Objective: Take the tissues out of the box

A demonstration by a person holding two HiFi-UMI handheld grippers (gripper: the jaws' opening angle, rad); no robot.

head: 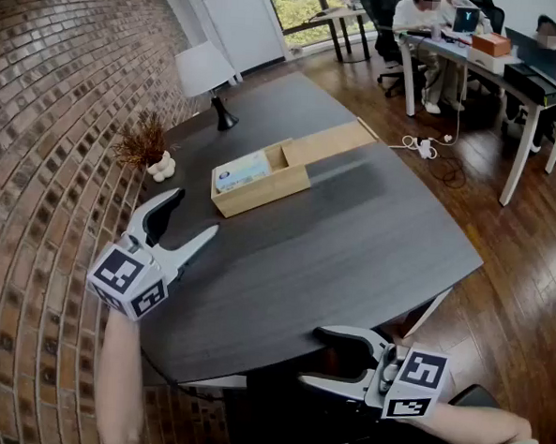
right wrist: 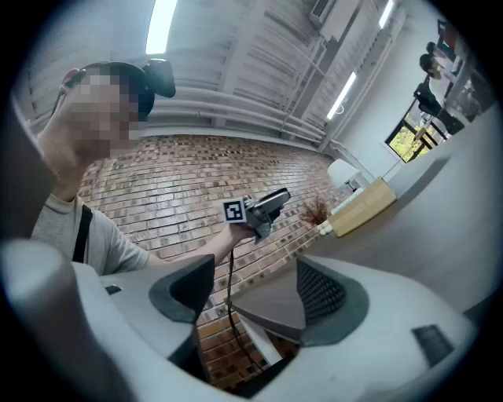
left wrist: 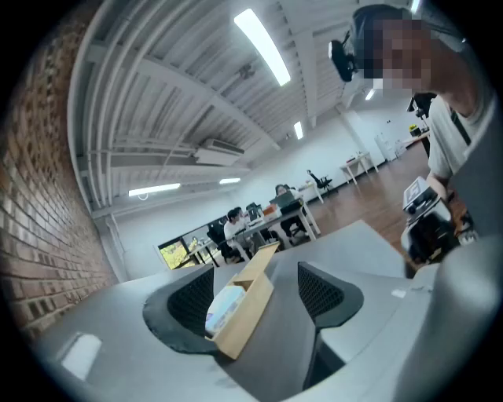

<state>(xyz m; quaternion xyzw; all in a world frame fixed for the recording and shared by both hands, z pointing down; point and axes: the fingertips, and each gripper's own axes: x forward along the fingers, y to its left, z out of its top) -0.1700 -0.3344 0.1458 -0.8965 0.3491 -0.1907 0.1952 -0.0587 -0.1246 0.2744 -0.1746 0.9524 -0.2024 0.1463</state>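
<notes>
A wooden box [head: 261, 189] lies on the dark table [head: 352, 240], its sliding lid [head: 325, 143] pushed back to the far right. A tissue pack [head: 243, 171] with a light printed top rests inside the uncovered half. My left gripper [head: 186, 222] hovers open over the table's left side, short of the box and pointing at it. In the left gripper view the box [left wrist: 244, 310] and tissue pack [left wrist: 224, 308] show between the open jaws. My right gripper [head: 329, 358] is open at the table's near edge, holding nothing.
A white lamp [head: 208, 76] and a dried plant [head: 144, 144] with a small white ornament [head: 161, 168] stand at the table's far left by the brick wall. Beyond are office desks with seated people [head: 431, 29], and a power strip [head: 422, 145] on the wooden floor.
</notes>
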